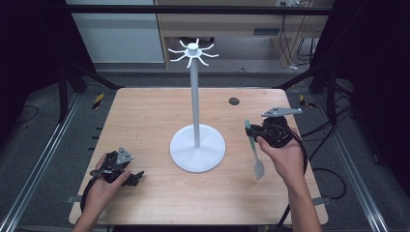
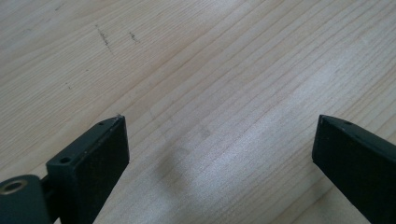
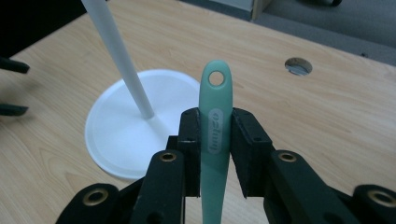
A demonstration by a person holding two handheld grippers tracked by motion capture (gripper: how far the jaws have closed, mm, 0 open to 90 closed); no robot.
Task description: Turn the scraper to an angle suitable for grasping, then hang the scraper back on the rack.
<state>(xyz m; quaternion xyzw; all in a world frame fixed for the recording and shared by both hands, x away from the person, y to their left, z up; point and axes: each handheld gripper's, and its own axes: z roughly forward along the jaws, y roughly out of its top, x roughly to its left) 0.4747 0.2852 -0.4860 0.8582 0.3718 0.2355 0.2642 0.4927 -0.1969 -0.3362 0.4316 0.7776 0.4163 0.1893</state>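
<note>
A white stand (image 1: 196, 96) with hook arms at its top (image 1: 193, 52) rises from a round base (image 1: 198, 149) in the middle of the wooden table (image 1: 145, 116). My right gripper (image 1: 250, 131) is shut on the handle of a pale green utensil (image 1: 253, 150), held above the table to the right of the base. In the right gripper view the handle (image 3: 215, 121), with a hole at its end, sits clamped between the pads, and the stand's pole (image 3: 119, 56) and base (image 3: 126, 126) lie ahead to the left. My left gripper (image 1: 135, 178) rests low at the front left, its jaws wide apart over bare wood (image 2: 210, 93).
A small round hole (image 1: 234, 101) is set in the table at the back right. Metal frame rails (image 1: 43, 154) run along both sides of the table, and cables trail on the floor at the right. A cabinet stands behind the table.
</note>
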